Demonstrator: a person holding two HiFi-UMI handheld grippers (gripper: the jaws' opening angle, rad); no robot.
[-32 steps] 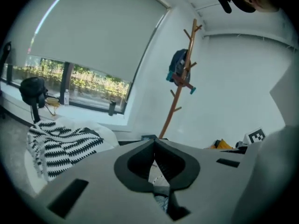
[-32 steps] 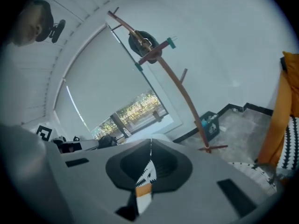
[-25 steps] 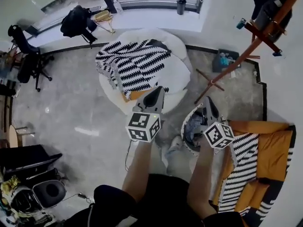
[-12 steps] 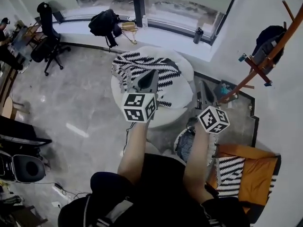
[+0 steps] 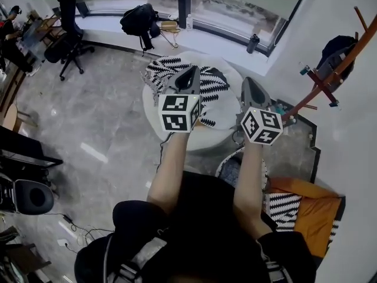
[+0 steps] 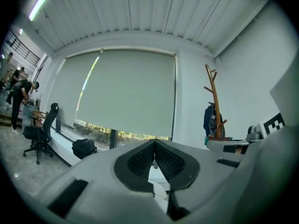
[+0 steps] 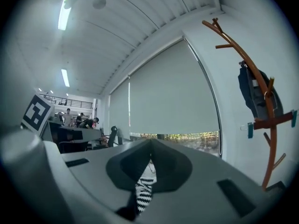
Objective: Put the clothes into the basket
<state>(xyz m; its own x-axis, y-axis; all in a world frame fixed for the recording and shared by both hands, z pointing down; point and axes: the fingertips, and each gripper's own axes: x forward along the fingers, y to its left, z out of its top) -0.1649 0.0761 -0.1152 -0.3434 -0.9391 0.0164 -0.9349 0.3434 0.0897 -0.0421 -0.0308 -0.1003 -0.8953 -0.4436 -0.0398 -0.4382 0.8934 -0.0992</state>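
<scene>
A black-and-white patterned garment [image 5: 168,72] lies spread over a round white table [image 5: 219,130]; in the right gripper view a strip of the patterned garment [image 7: 143,195] shows below the jaws. The white basket [image 5: 220,168] stands on the floor under my right forearm, with blue-grey clothes [image 5: 231,173] inside. An orange and striped cloth [image 5: 306,208] lies on the floor at lower right. My left gripper [image 5: 189,71] [image 6: 154,146] and right gripper [image 5: 248,82] [image 7: 150,143] are held up level over the table, both shut with nothing between the jaws.
A wooden coat rack [image 5: 330,78] [image 7: 261,97] with a dark jacket stands at the right by the wall. A black backpack [image 5: 140,22] and a bottle [image 5: 253,43] rest on the window ledge. An office chair [image 5: 68,25] stands at far left.
Both grippers have risen from near the basket and floor to level over the table. The view has swung up towards the window. Both stayed shut and empty.
</scene>
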